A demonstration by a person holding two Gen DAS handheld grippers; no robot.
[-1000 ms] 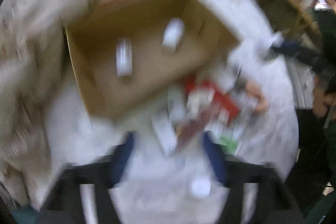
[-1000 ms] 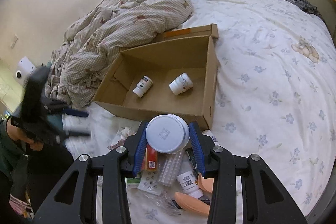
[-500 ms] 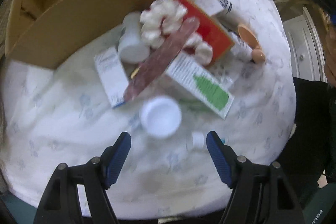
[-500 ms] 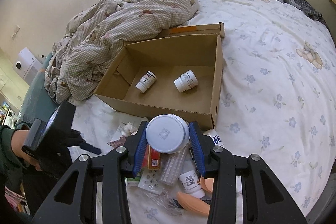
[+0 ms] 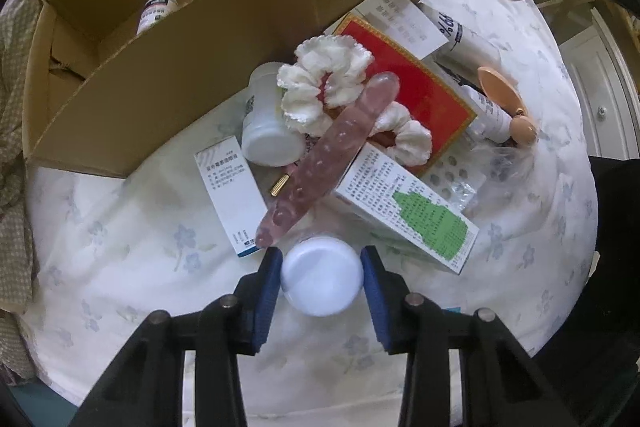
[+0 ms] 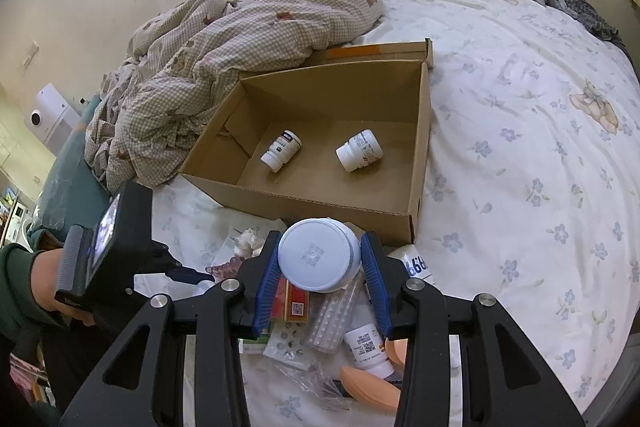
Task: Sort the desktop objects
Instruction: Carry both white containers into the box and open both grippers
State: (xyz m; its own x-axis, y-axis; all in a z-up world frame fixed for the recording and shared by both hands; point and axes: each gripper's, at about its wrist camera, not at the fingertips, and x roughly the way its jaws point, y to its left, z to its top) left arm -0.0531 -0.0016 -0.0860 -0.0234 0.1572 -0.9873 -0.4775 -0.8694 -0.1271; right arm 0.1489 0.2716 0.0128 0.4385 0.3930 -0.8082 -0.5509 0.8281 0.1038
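Left gripper (image 5: 322, 281) is bracketing a small white jar (image 5: 322, 277) on the bed sheet (image 5: 120, 267), blue pads at both sides; cannot tell whether they are pressing it. Just beyond the jar, a pink stone wand (image 5: 320, 163) is lying across a white scrunchie (image 5: 320, 83), a white bottle (image 5: 266, 123) and a red box (image 5: 416, 95), with a green-printed box (image 5: 408, 207) beside it. Right gripper (image 6: 320, 259) is pinching a white round bottle (image 6: 318, 253) above that pile. Cardboard box (image 6: 332, 199) is sitting just behind, holding two pill bottles (image 6: 282, 151) lying on their sides, well apart.
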